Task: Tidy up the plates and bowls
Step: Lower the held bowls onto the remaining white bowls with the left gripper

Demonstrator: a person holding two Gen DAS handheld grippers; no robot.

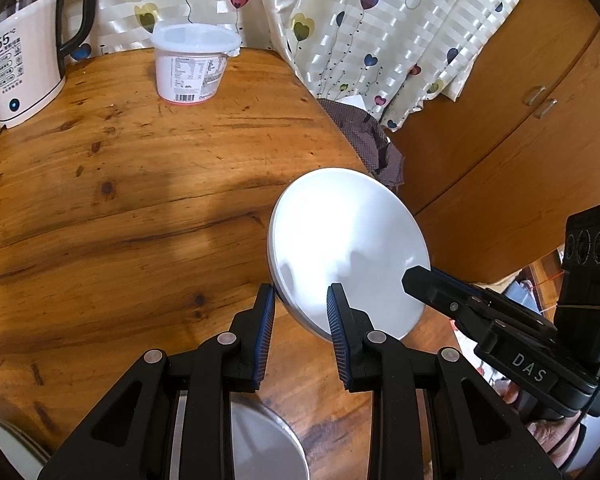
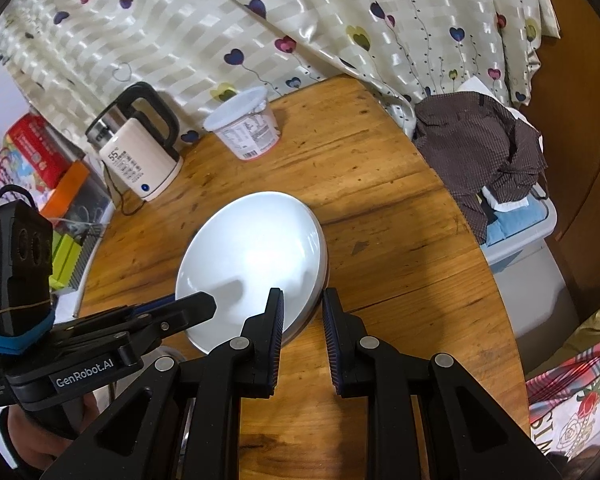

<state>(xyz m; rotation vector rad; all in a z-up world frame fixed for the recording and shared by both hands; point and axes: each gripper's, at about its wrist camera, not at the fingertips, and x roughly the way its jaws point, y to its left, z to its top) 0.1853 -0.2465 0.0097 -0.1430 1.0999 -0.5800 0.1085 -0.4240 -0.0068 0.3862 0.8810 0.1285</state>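
A white plate (image 1: 348,248) is held tilted above the wooden table (image 1: 140,184), with both grippers on its rim. My left gripper (image 1: 302,296) has its two fingers on either side of the plate's near-left edge. My right gripper (image 2: 302,300) straddles the opposite edge of the same plate (image 2: 252,264). The right gripper also shows in the left wrist view (image 1: 420,276), touching the plate's right rim. The left gripper shows in the right wrist view (image 2: 196,304) at the plate's left rim. A metal bowl or plate (image 1: 260,444) lies on the table below my left gripper.
A white lidded tub (image 1: 192,64) and a white electric kettle (image 1: 24,68) stand at the table's far side by the curtain. A brown shirt (image 2: 484,152) lies over a plastic bin (image 2: 520,232) to the right of the table. Wooden cabinets (image 1: 512,120) stand behind.
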